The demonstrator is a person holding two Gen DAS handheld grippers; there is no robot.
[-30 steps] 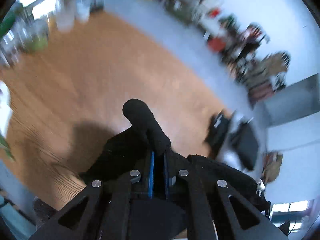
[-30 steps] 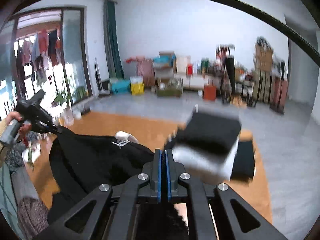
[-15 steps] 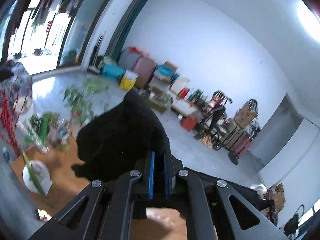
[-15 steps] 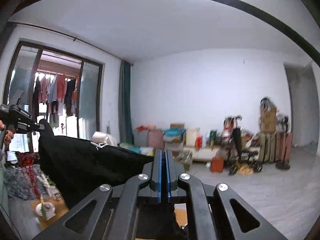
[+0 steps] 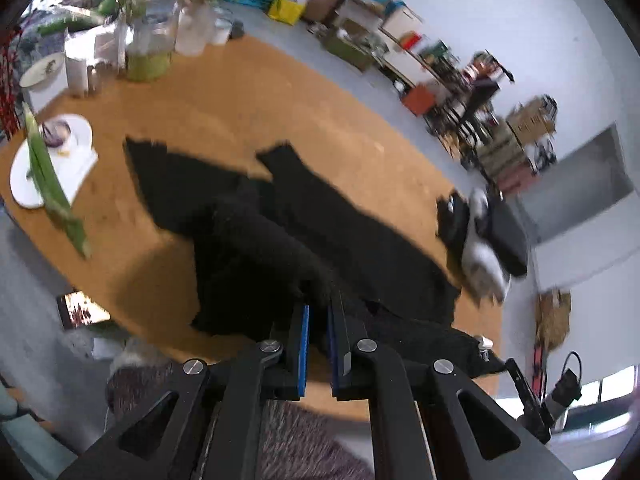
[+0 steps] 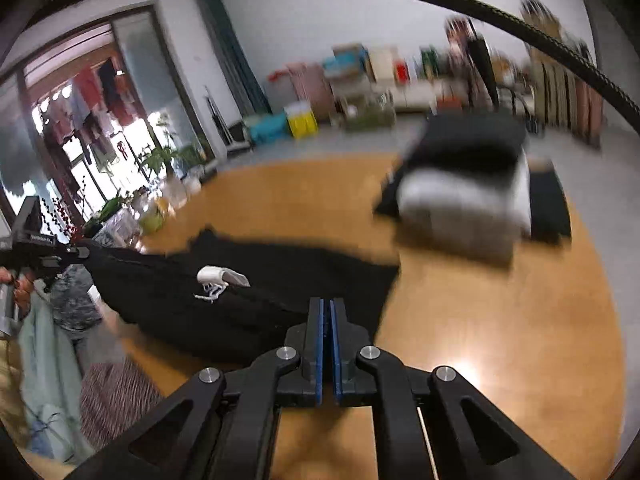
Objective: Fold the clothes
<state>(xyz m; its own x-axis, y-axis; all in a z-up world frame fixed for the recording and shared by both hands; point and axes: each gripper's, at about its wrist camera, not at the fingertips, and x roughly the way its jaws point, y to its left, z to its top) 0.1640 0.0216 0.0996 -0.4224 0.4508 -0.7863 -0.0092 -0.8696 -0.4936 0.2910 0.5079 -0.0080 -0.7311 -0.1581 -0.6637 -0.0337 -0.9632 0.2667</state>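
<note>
Gripping black garment point(image 5: 280, 232), both tools, left point(image 5: 317, 320) and right point(image 6: 327, 316), stay clamped above table point(image 6: 480, 320).

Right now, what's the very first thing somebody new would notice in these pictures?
The big black garment spread across the middle of the wooden table grabs the eye first, with the left gripper and the right gripper each pinching an edge of it. Next comes the pile of folded clothes at the table's far right side, and the potted plants at its far left corner.

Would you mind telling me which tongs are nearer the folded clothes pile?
Right. The right tongs face the folded pile across bare table; the left tongs sit at the black garment's far end.
</note>
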